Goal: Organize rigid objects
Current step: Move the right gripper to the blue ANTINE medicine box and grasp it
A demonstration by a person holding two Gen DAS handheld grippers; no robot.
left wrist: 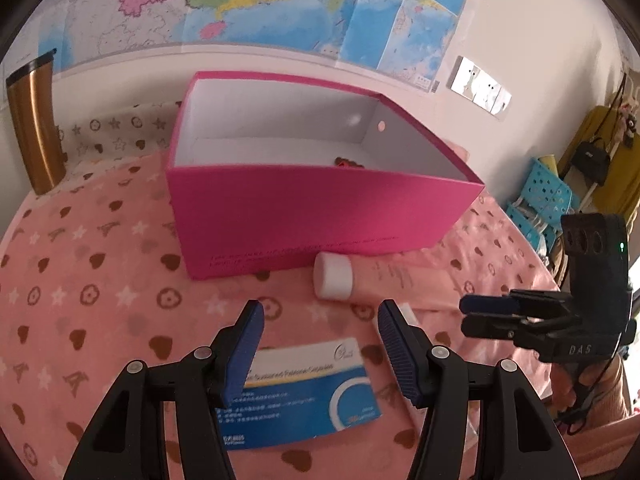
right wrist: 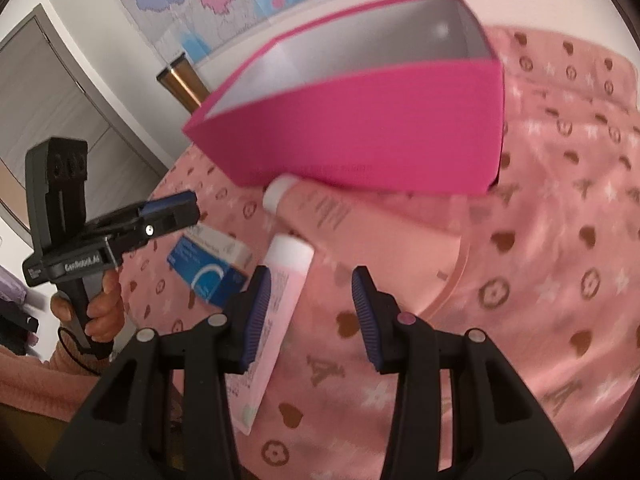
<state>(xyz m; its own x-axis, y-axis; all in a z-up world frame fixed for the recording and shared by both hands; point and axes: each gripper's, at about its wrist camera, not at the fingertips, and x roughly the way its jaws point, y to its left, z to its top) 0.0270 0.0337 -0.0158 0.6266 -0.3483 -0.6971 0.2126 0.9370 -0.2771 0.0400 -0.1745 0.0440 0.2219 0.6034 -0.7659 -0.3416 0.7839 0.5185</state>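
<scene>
So the pink box (left wrist: 320, 216) is sitting open-topped toward the back of the worktop (left wrist: 100, 280), with something small and reddish (left wrist: 349, 163) lying on its floor, too hidden to identify. Right against the box's front bottom edge the big pink tube (right wrist: 360, 240) is lying on its side, white cap pointing left in the right wrist view. A slimmer pink tube (right wrist: 276, 320) is lying just in front of it, and its body is running alongside the left finger of the right hand-held gripper (right wrist: 310, 316), which is hanging over it spread wide and gripping nothing. The left hand-held gripper (left wrist: 320, 352) is also wide open and empty, hovering over the blue and white medicine box (left wrist: 308, 396), which is lying flat with bare cloth around most of its edges. There's a fair strip of patterned pink cloth showing to the left of the box, and a bronze tumbler (left wrist: 34, 128) is standing at the far left edge.
</scene>
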